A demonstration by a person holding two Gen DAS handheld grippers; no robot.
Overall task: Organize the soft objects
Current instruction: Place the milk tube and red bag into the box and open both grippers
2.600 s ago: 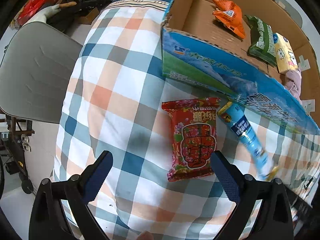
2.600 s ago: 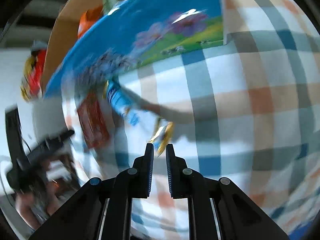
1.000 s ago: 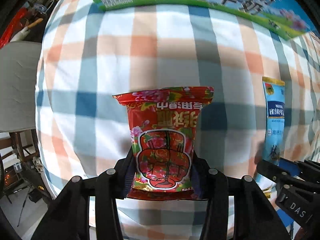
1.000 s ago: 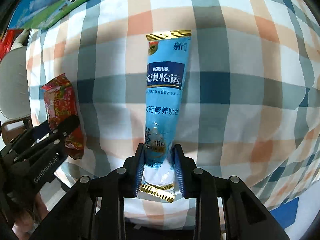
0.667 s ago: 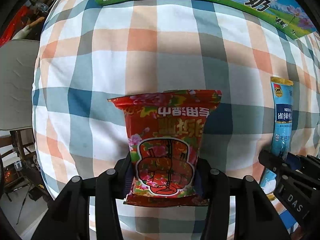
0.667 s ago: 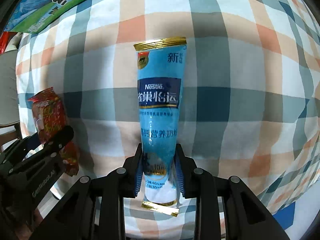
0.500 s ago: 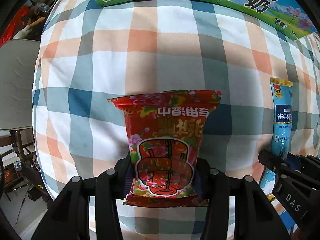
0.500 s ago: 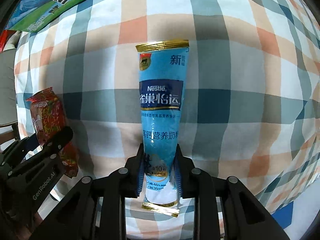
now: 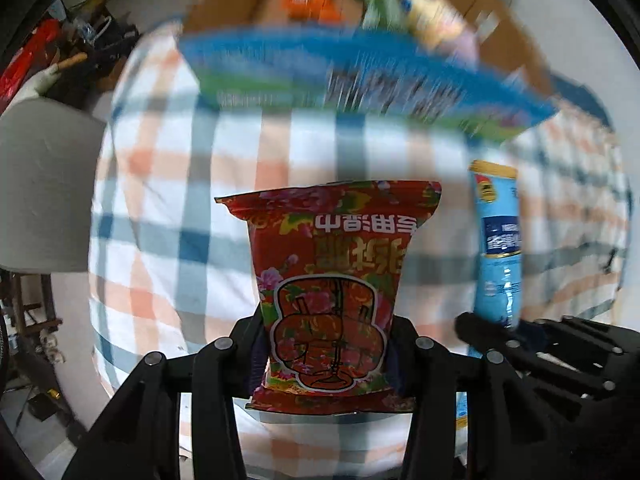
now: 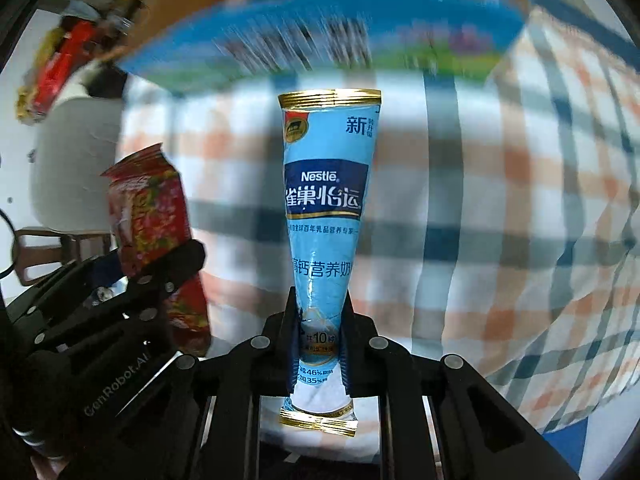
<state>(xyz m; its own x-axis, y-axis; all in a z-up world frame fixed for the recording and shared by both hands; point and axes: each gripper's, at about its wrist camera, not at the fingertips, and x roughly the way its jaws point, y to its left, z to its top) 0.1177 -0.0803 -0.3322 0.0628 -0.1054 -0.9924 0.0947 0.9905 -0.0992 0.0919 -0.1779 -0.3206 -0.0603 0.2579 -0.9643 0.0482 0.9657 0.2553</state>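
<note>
My left gripper [image 9: 326,354] is shut on a red flowered snack packet [image 9: 332,280], held up off the checked cloth. My right gripper [image 10: 318,340] is shut on the lower end of a light blue Nestle milk powder sachet [image 10: 326,200], which stands upright in its fingers. Each held item also shows in the other view: the blue sachet [image 9: 498,240] at the right, the red packet [image 10: 150,216] at the left. Ahead of both stands a cardboard box [image 9: 360,68] with a blue and green printed wall, blurred; orange, green and yellow packets lie inside.
A checked cloth [image 9: 168,200] in orange, blue and white covers the table. A grey chair [image 9: 40,188] stands off the table's left edge. Cluttered items and a red bag [image 10: 52,72] lie on the floor at the far left.
Both grippers have lifted their packets off the cloth and tilted up toward the box, whose open top has come into view. The background is motion blurred.
</note>
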